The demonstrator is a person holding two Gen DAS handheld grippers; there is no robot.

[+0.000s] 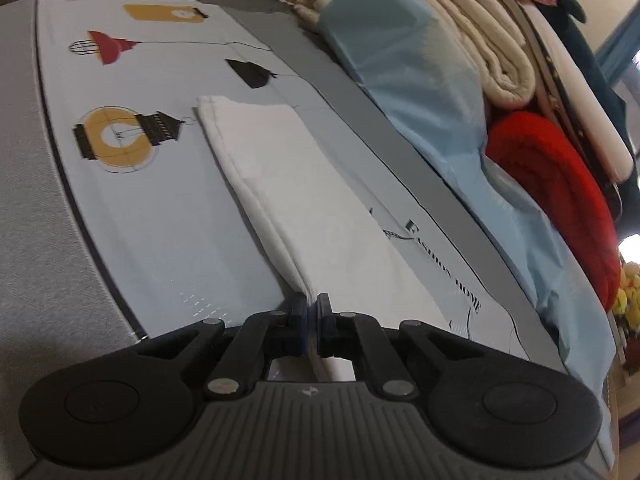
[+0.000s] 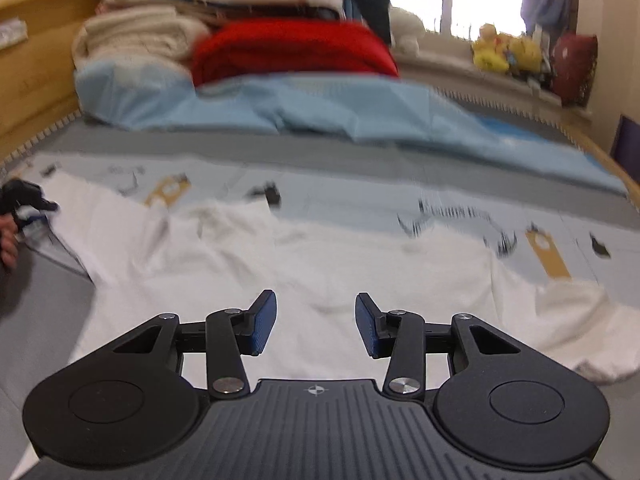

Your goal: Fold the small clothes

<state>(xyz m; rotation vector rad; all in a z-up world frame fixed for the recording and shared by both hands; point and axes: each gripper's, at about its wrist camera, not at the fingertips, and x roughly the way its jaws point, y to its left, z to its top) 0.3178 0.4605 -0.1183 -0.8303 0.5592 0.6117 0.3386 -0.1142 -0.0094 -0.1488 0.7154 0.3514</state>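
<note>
**Now: white garment pinched by the left gripper, right gripper held apart above it**

Directly between the pads of the left gripper [image 1: 311, 312], a folded edge of the white garment [image 1: 296, 184] is clamped, the jaws drawn together on the cloth. From the grip, the garment is stretched away ahead as a long doubled band across the pale printed sheet [image 1: 132, 216]. To the right of that gripper, a light blue cloth [image 1: 424, 96], a cream blanket [image 1: 472, 40] and a red blanket [image 1: 560, 184] are piled.

In the right wrist view, the right gripper [image 2: 316, 322] is held with its jaws apart, nothing pressed between the blue pads [image 2: 264, 322]. Beneath and ahead of it, the white garment [image 2: 320, 256] is spread, rumpled, one sleeve lying to the right. Far left of it, the left gripper [image 2: 24, 196] is seen at the garment's edge, held by a hand [image 2: 8, 240]. The view is blurred.
</note>
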